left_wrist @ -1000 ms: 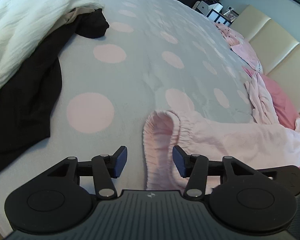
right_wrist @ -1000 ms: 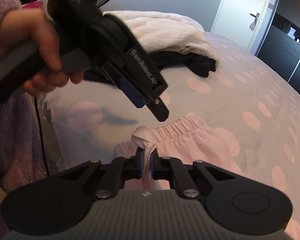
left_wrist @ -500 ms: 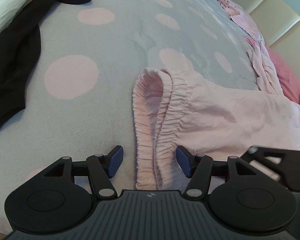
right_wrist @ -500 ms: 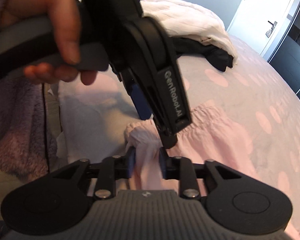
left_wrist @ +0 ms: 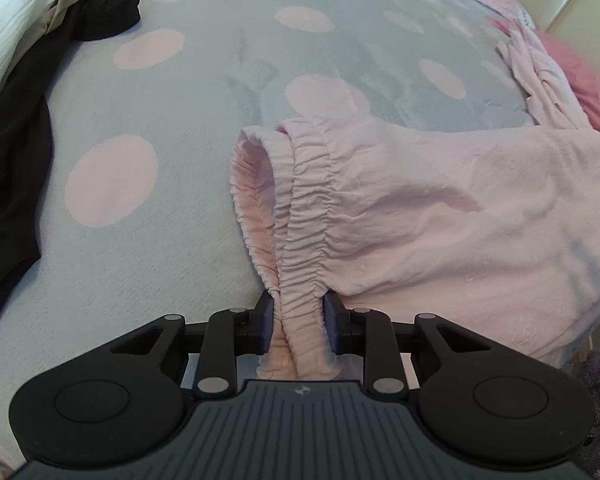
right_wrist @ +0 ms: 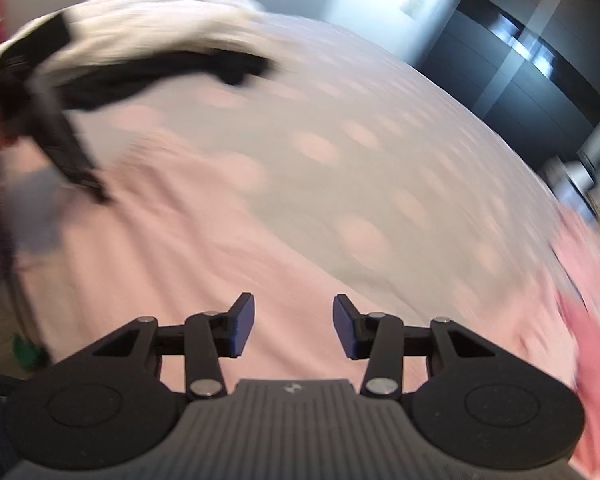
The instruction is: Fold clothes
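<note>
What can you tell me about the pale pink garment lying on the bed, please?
The pale pink garment looks like soft fleecy fabric with a gathered elastic waistband, which stands open in a loop. It lies spread flat on the grey bedspread with pink dots, its body running off to the right. The left hand-held gripper is closing on the near end of the waistband, the cloth bunched between its pads. The right hand-held gripper hovers over it, opening, with nothing held.
</note>
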Demonstrator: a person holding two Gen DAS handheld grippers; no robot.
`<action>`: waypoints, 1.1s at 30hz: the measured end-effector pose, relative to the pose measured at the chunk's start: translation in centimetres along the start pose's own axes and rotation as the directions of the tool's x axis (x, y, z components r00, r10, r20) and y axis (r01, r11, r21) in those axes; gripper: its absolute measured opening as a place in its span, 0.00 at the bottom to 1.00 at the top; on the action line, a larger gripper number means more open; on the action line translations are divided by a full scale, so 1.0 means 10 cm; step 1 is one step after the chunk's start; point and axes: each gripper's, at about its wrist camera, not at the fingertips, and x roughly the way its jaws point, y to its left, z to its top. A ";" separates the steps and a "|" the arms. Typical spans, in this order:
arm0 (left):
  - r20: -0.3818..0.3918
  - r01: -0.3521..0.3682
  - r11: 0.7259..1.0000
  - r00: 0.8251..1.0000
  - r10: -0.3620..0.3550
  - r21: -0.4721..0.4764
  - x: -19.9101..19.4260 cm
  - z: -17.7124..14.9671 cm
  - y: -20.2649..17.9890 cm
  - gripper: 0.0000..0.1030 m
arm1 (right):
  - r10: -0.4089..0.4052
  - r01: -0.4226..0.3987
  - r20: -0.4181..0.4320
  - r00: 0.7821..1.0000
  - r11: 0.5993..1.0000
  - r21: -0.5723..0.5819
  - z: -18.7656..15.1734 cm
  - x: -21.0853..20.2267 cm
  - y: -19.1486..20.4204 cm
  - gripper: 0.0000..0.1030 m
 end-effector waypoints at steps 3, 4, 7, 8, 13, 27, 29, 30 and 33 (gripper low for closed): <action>-0.033 -0.021 1.000 0.999 0.021 -0.007 0.02 0.05 -0.03 0.22 | -0.108 0.123 -0.080 0.991 0.968 0.219 -0.42 -0.17 -0.75 0.45; -0.043 -0.028 1.000 0.999 0.028 -0.009 0.03 0.06 -0.05 0.22 | -0.137 0.163 -0.106 0.985 0.939 0.302 -0.61 -0.25 -1.02 0.45; -0.068 -0.046 0.999 0.997 0.044 -0.026 0.06 0.10 -0.06 0.23 | -0.217 0.272 -0.170 0.961 0.840 0.469 -1.06 -0.47 -1.65 0.45; -0.074 -0.051 0.998 0.996 0.049 -0.031 0.07 0.11 -0.06 0.23 | -0.240 0.303 -0.187 0.952 0.808 0.505 -1.21 -0.55 -1.84 0.45; -0.099 -0.077 0.996 0.993 0.072 -0.047 0.10 0.15 -0.10 0.23 | -0.383 0.464 -0.265 0.885 0.683 0.564 -1.81 -0.85 -2.58 0.80; -0.121 -0.148 0.987 0.983 0.139 -0.062 0.17 0.18 -0.19 0.23 | -0.405 0.551 -0.374 0.834 0.578 0.603 -2.69 -0.42 -3.81 0.98; -0.121 -0.153 0.986 0.982 0.145 -0.060 0.18 0.18 -0.20 0.23 | -0.402 0.551 -0.377 0.834 0.577 0.603 -2.70 -0.32 -3.78 0.97; -0.121 -0.156 0.986 0.982 0.148 -0.060 0.18 0.17 -0.20 0.23 | -0.406 0.557 -0.383 0.830 0.581 0.593 -2.69 -0.27 -3.75 0.90; -0.120 -0.158 0.986 0.981 0.150 -0.055 0.18 0.17 -0.21 0.23 | -0.449 0.618 -0.426 0.786 0.600 0.508 -2.64 -0.18 -3.64 0.66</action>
